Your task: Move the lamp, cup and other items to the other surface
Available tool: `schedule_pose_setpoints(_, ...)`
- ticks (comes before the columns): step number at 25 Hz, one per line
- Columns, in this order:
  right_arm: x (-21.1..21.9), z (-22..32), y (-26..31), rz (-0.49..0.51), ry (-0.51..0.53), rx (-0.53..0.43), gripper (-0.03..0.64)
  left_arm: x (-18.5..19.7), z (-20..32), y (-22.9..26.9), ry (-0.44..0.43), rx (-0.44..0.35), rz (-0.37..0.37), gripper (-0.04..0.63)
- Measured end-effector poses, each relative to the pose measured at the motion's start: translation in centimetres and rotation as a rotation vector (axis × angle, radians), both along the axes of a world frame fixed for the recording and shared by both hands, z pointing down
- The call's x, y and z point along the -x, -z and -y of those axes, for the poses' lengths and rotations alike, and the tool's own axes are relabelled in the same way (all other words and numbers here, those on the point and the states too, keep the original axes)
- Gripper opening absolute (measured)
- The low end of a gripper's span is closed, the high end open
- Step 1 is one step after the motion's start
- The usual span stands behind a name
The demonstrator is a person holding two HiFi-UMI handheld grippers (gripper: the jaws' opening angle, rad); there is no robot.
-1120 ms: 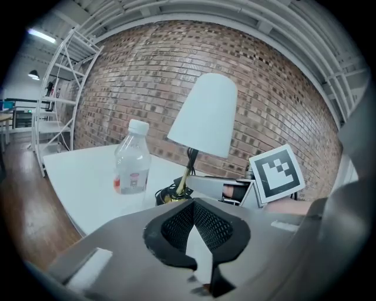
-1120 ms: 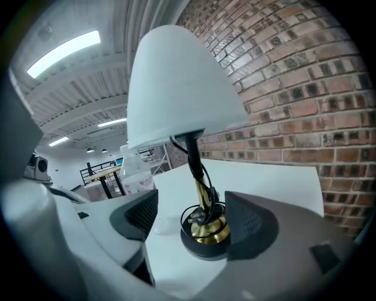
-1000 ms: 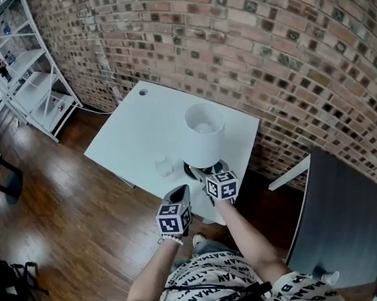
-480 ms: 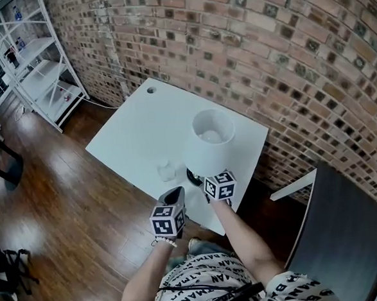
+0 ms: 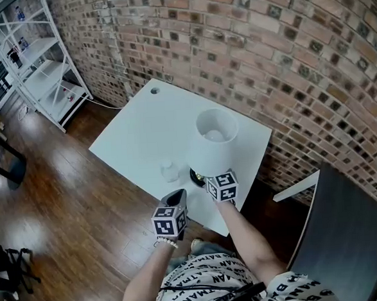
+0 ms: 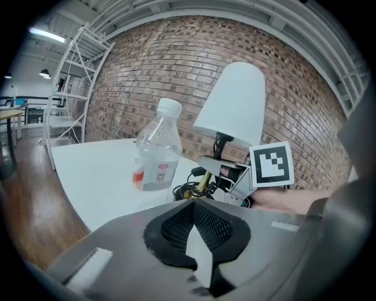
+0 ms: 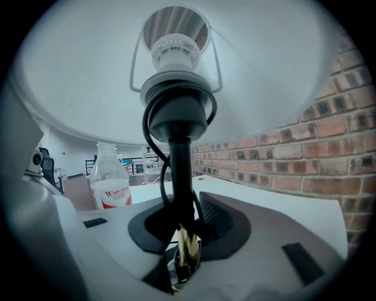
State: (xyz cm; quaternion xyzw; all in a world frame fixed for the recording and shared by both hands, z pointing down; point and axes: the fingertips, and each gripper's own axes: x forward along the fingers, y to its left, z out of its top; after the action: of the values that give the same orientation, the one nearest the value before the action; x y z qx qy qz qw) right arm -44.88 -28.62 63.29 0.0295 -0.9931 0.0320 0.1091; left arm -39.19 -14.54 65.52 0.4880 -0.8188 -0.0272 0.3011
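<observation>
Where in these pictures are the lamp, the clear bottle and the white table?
lamp (image 5: 208,157): head view, side of the white shade.
clear bottle (image 6: 157,147): left gripper view, middle of its clear body.
white table (image 5: 142,127): head view, bare part of its top.

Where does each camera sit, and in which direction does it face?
Head view: on the person's head, facing steeply down at the white table; both forearms, left gripper and right gripper show.
Left gripper view: on the left gripper, facing the bottle; its shut, empty fingers show.
Right gripper view: on the right gripper, looking up under the lamp; its fingers, just now closing, grip the stem.
Shared: lamp and bottle appear in all three.
</observation>
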Motion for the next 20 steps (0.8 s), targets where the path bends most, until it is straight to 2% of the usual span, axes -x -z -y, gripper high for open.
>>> schedule_pose_setpoints(1, 0.1, 0.1, 0.2, -0.005, -0.002, -0.01, 0.08, 0.0, 0.1, 0.0, -0.001, 0.002, 0.001, 0.0)
schedule_pose_setpoints(8, -0.9, 0.8, 1.8, -0.014, -0.034, 0.028, 0.071, -0.4, 0.7, 0.3, -0.027, 0.01, -0.015, 0.0)
schedule_pose_setpoints(11, -2.5, 0.7, 3.6, -0.004, -0.061, 0.0, 0.069, -1.2, 0.8, 0.7, -0.052, 0.008, -0.026, 0.0)
schedule_pose_setpoints(16, -7.5, 0.8, 7.5, 0.013, -0.143, -0.038, 0.069, -4.1, 1.4, 2.1, -0.141, -0.002, -0.024, 0.0)
schedule_pose_setpoints(20, -13.4, 0.6, 9.8, 0.014, -0.25, -0.039, 0.069, -7.0, 1.7, 3.0, -0.216, 0.016, -0.002, 0.0)
